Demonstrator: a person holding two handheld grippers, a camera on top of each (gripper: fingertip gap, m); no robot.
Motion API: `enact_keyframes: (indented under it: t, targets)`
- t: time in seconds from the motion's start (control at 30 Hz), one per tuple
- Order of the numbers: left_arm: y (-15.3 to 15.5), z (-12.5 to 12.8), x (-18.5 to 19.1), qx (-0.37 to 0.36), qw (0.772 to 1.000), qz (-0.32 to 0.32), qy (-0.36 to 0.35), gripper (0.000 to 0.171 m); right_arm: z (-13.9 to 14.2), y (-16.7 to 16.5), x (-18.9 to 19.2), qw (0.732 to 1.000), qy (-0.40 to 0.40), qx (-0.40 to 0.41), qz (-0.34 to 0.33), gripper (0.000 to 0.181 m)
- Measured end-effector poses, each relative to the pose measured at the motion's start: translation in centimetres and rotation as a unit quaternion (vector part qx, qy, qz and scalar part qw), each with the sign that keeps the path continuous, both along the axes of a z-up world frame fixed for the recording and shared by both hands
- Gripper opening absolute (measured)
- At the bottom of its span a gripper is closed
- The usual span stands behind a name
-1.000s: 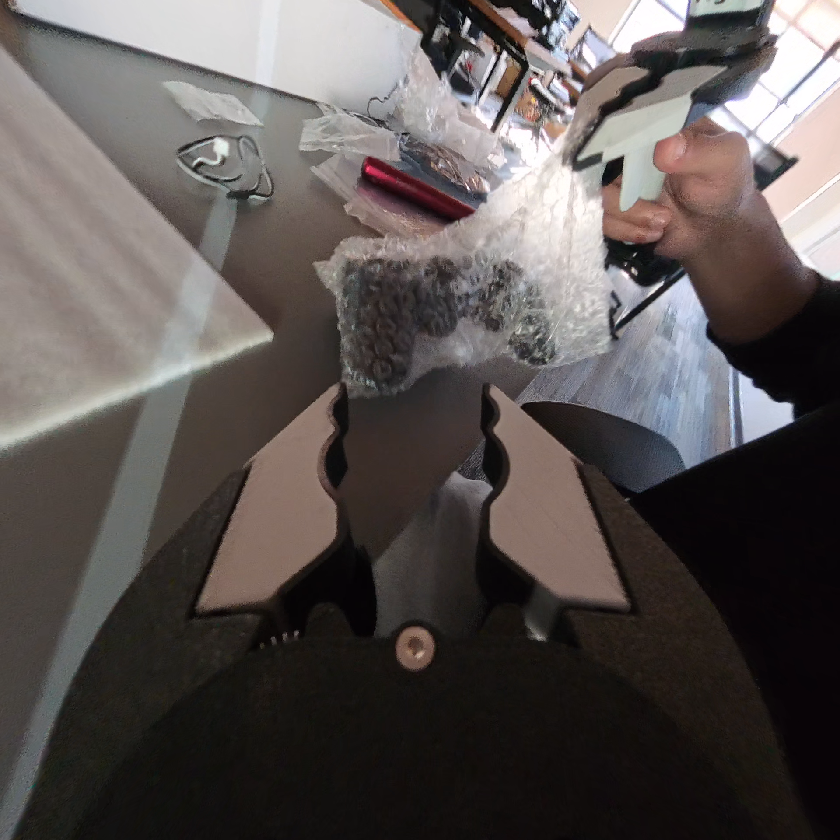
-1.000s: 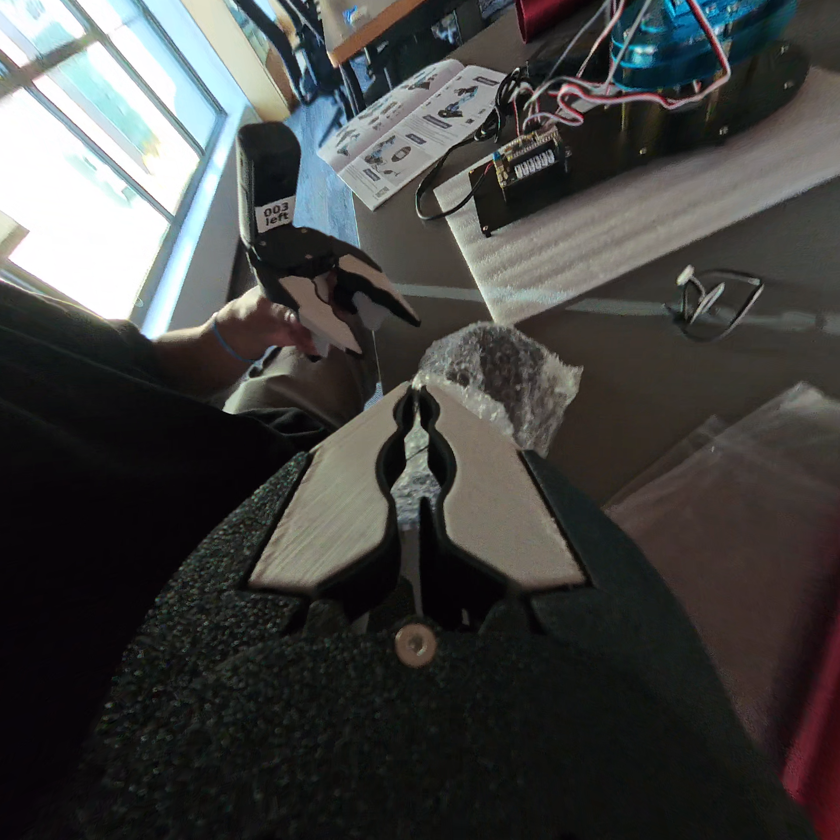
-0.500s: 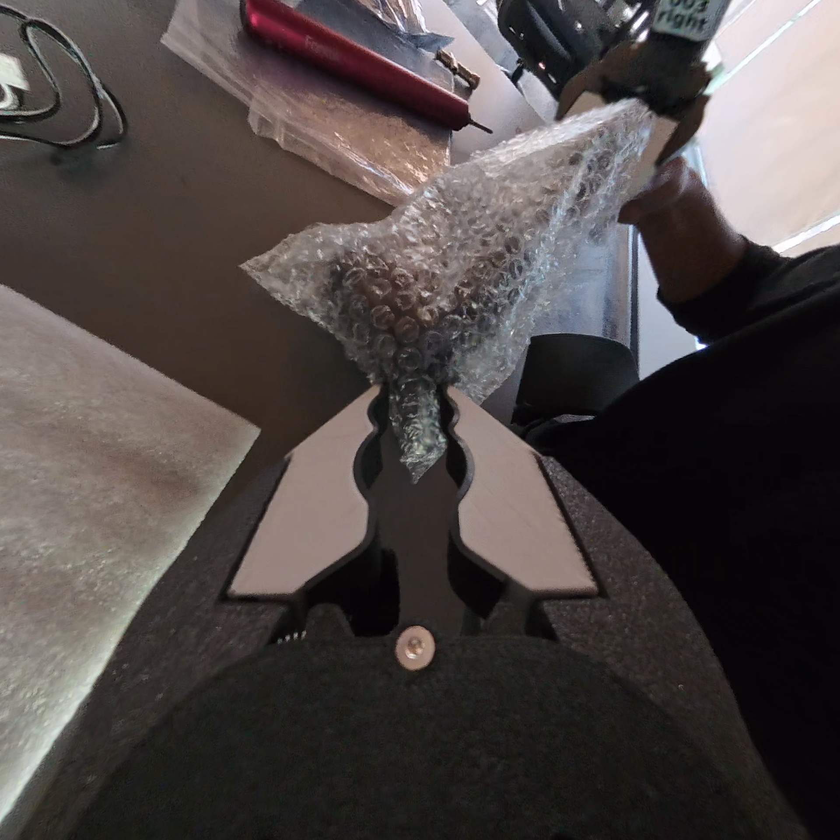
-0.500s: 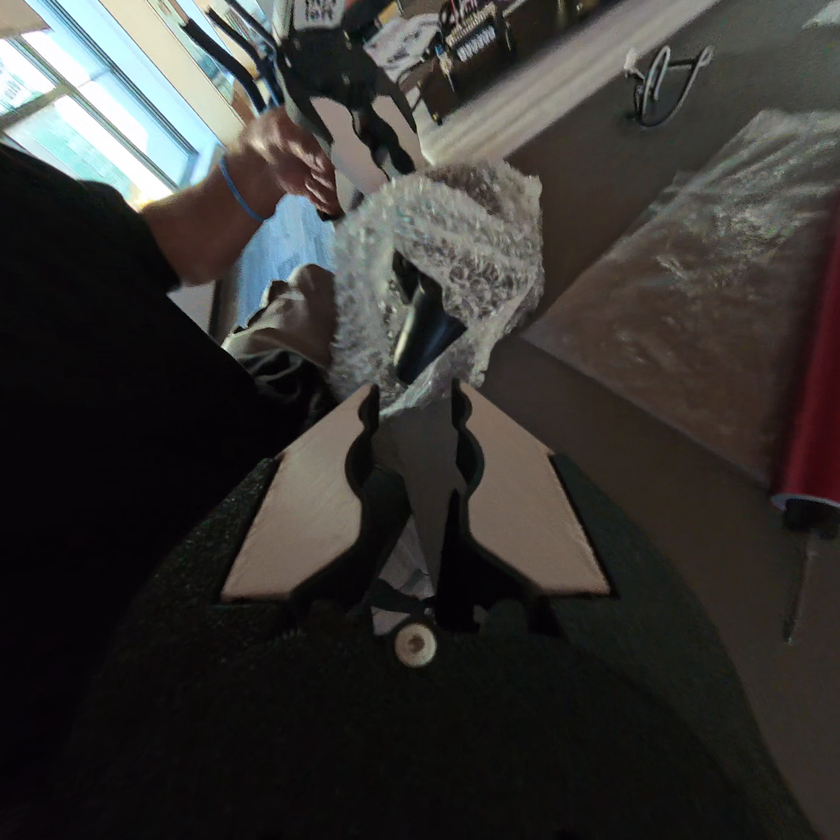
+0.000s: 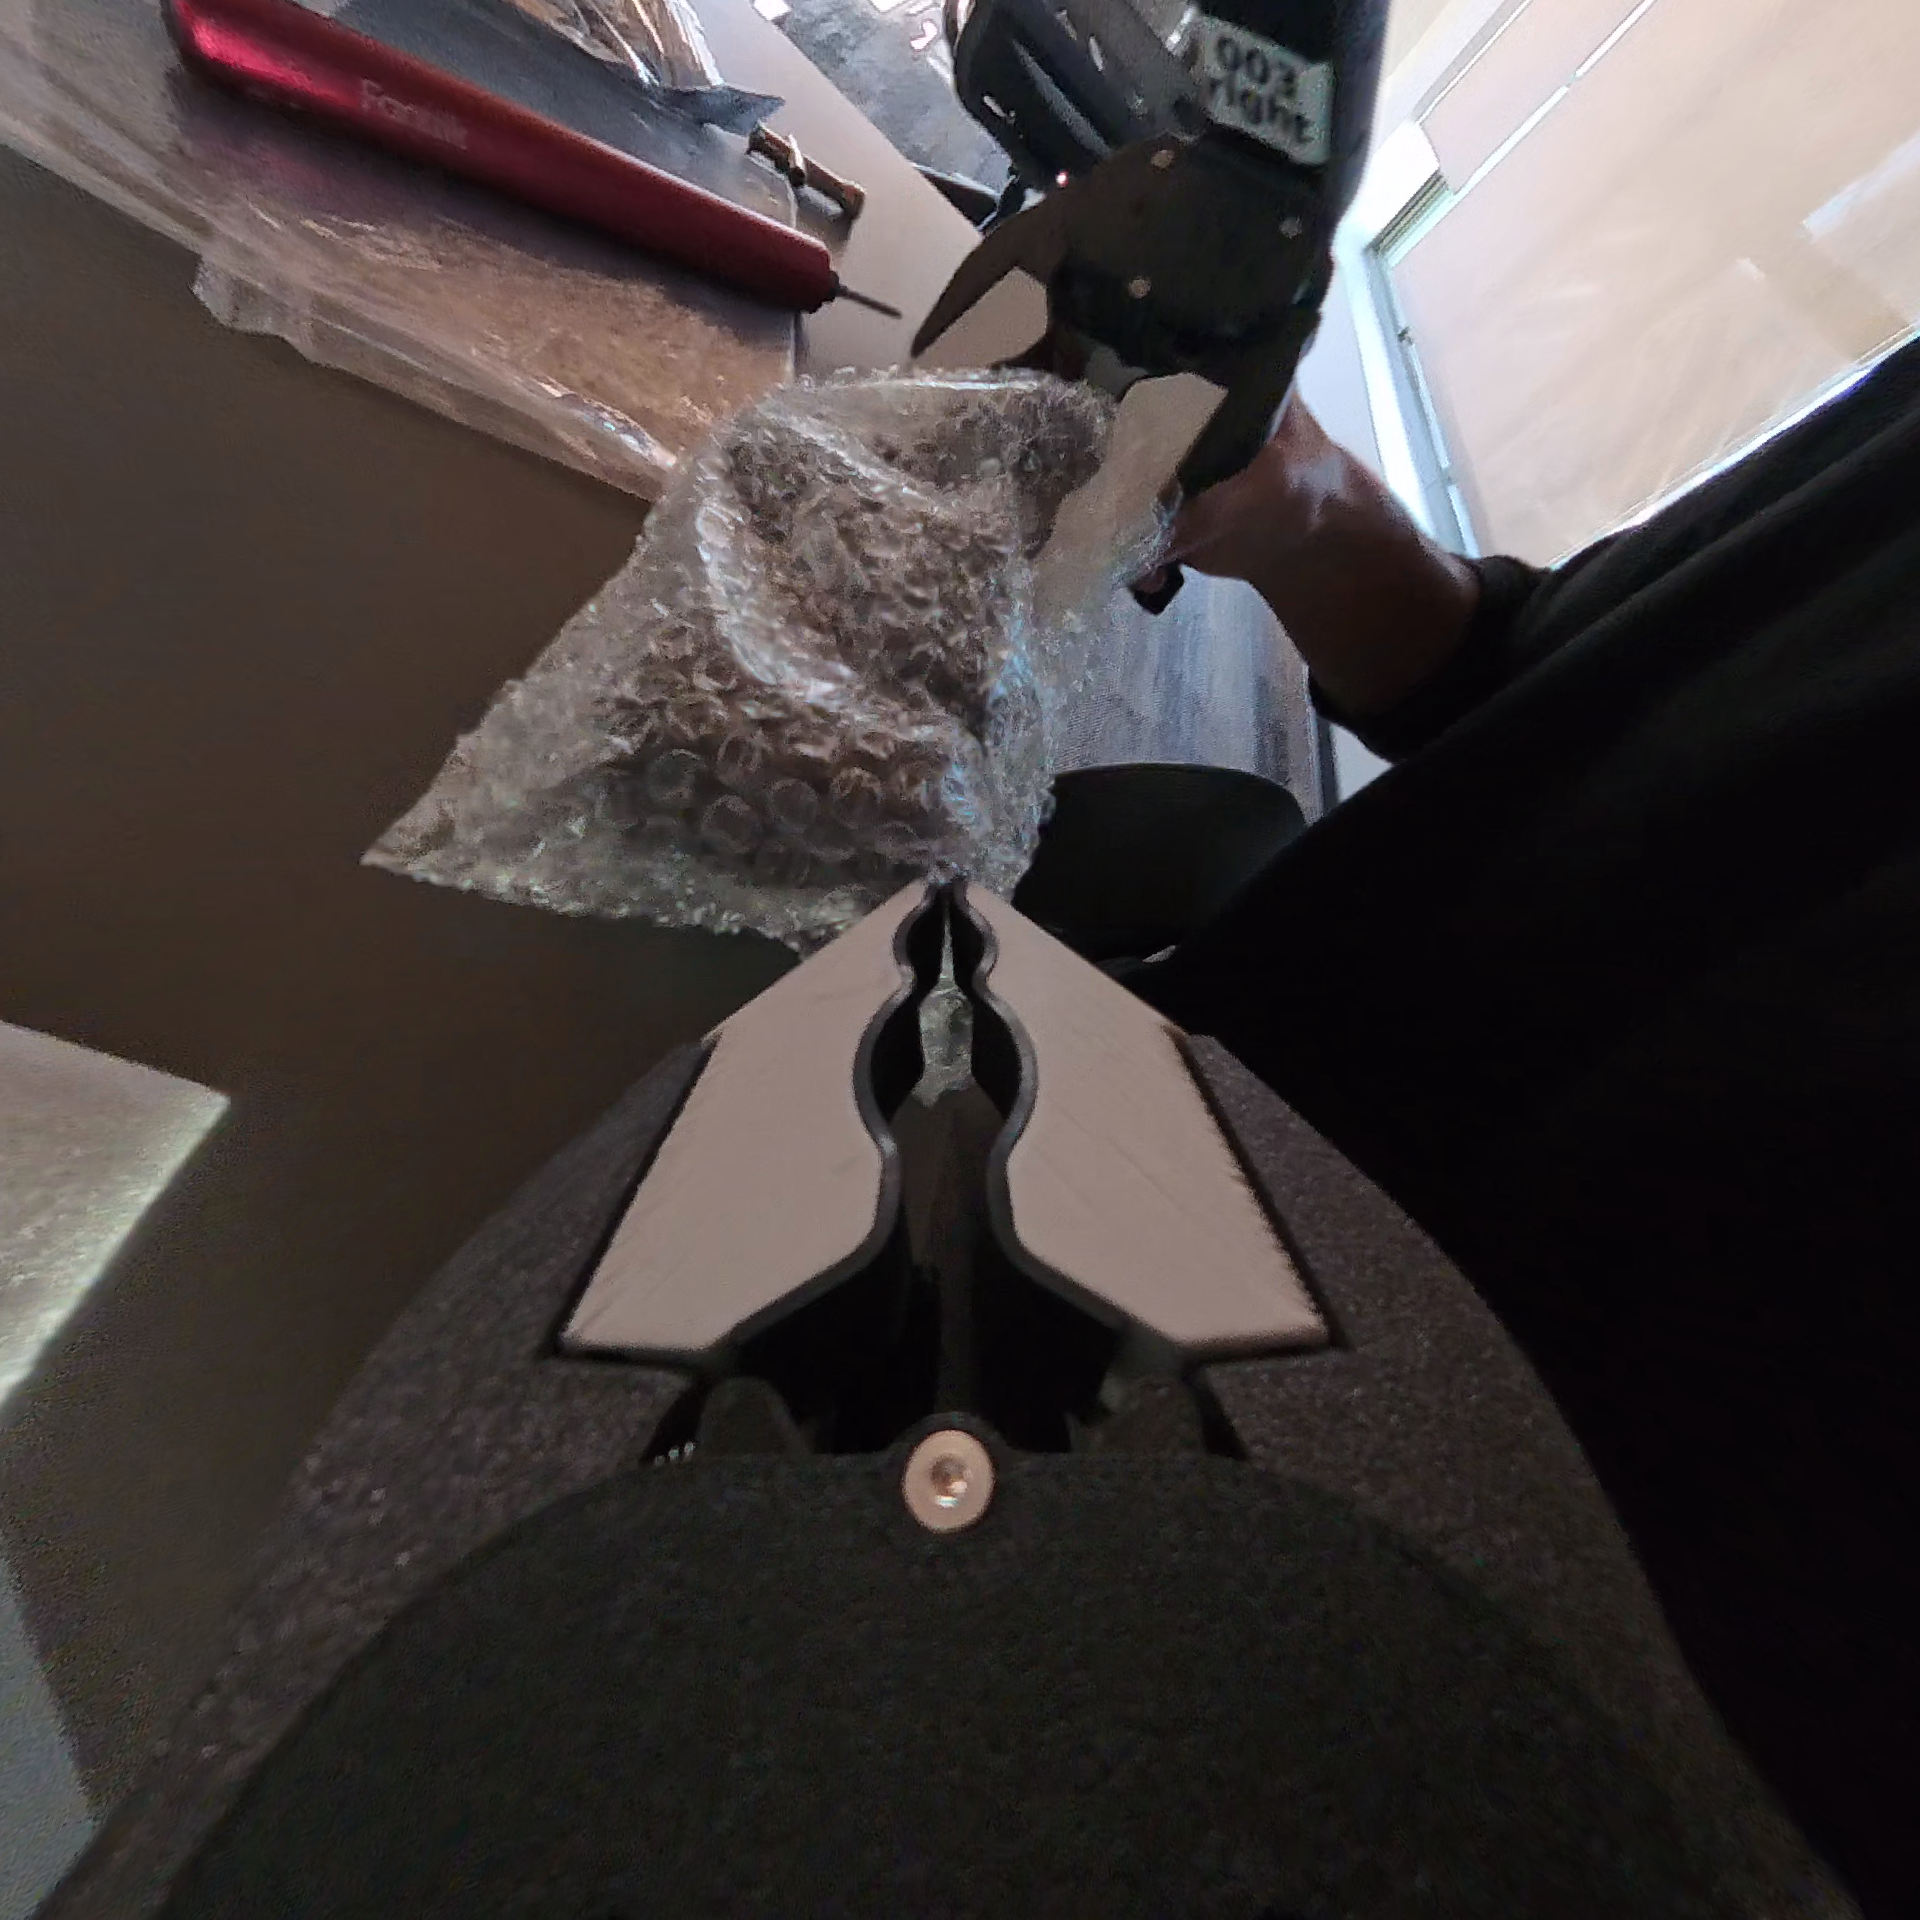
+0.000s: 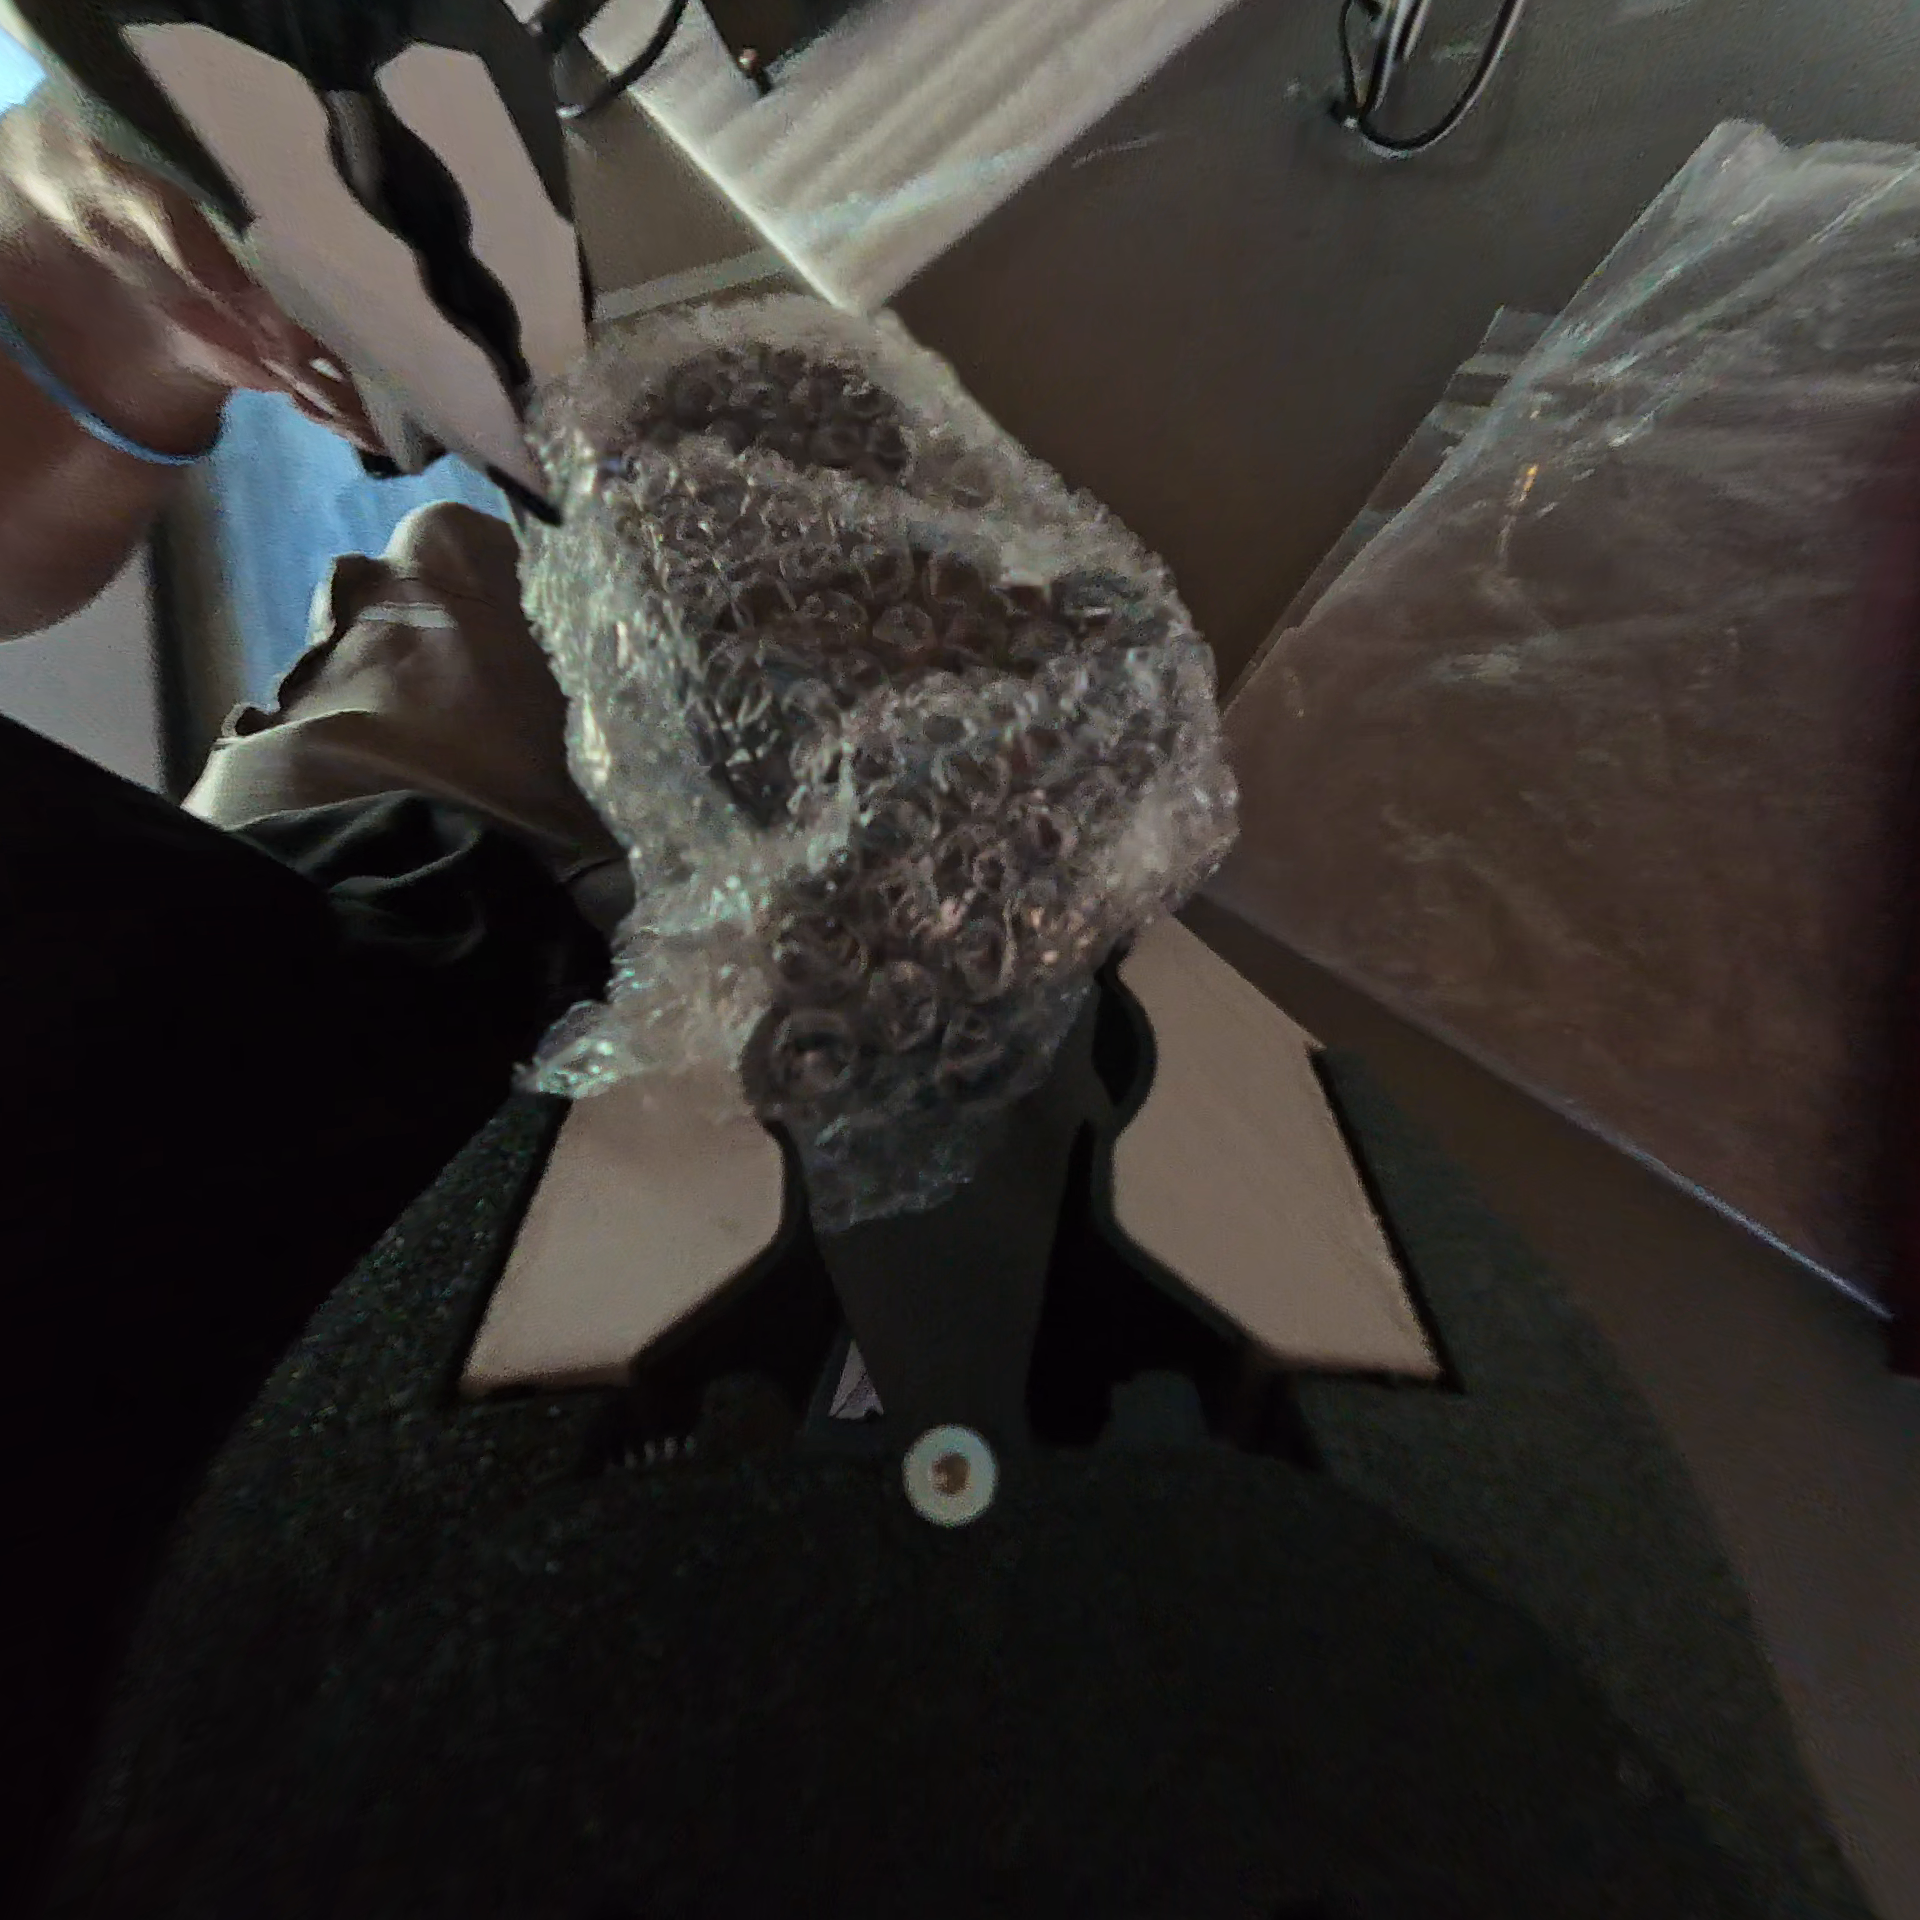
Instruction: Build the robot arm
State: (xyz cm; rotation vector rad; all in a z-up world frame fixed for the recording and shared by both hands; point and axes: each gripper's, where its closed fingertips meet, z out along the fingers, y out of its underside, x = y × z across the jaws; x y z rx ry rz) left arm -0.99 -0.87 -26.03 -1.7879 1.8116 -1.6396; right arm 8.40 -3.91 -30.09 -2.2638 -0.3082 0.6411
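Parcel: clear bubble-wrap bundle (image 5: pixel 831 665) with a dark lumpy object inside is hanging in the air at the centre of both views, above the near edge of the brown tabletop (image 5: pixel 260 540)
Left claw: left gripper (image 5: pixel 948 902) is pinching the bundle's lower corner, its pale fingers (image 5: pixel 790 1132) nearly meeting at lower centre of the left wrist view with a scrap of film showing in the slit between them
Right claw: right gripper (image 6: pixel 940 1023) is standing fairly wide, with the other end of the bundle lying between and over its fingers; contact looks likely, a firm squeeze does not, and this view is blurred
Far sight of it: in the upper right of the left wrist view the same right gripper is straddling the top of the wrap, a hand (image 5: pixel 1288 520) behind it
Handling, as a judgement: the wrap is looking light, soft and springy, slippery on smooth pads, and the hidden object's stiffness is not showing; the flat empty margins of film are the safer places to take hold, since squeezing the bulge is risking popped bubbles or a slip
Nearby: long red metallic pen-shaped tool (image 5: pixel 499 135) is lying on a clear plastic bag (image 5: pixel 468 301) at upper left; white foam sheet (image 5: pixel 83 1174) is showing at the left edge; black looped cable (image 6: pixel 1423 94) is sitting at the top right of the right wrist view
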Motion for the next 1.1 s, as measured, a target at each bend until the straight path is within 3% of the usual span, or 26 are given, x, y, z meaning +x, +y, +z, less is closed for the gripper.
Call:
enact_keyframes:
  t: [0.17, 0.27, 0.37, 0.57, 0.7, 0.87, 0.97, 1.1]
  targets:
    - [1.2, 2.2, -1.3, 0.004, 0.999, 0.026, -0.028, 0.0, 0.6, -0.1, 2.3, 0.996, -0.073, 0.008, -0.046, 0.044]
    - [1.9, 3.2, -2.7, 0.02, 0.999, 0.036, -0.035, 0.0, 1.9, -0.4, 2.1, 0.998, -0.03, 0.013, -0.048, 0.041]
    - [4.6, 3.0, -4.6, 0.048, 0.995, 0.081, -0.02, 0.0, 0.6, -0.9, 5.7, 0.989, -0.115, 0.0, -0.092, 0.042]
    - [7.7, 2.9, -8.4, 0.101, 0.987, 0.124, 0.002, 0.0, 0.3, -1.4, 5.7, 0.991, -0.084, 0.001, -0.102, 0.041]
    - [10.2, 6.3, -10.6, 0.154, 0.973, 0.172, -0.019, 0.0, 0.4, -1.8, 5.5, 0.99, -0.087, -0.001, -0.106, 0.04]
    - [12.1, 13.3, -11.6, 0.227, 0.946, 0.216, -0.083, 0.0, 0.1, -2.2, 5.2, 0.99, -0.078, -0.014, -0.116, 0.04]
    - [11.3, 17.1, -9.8, 0.266, 0.934, 0.205, -0.12, 0.0, 0.1, -2.3, 4.8, 0.99, -0.077, -0.017, -0.12, 0.04]
    - [9.8, 21.4, -4.6, 0.295, 0.924, 0.179, -0.163, 0.0, 0.1, -2.3, 4.3, 0.99, -0.068, -0.007, -0.12, 0.041]
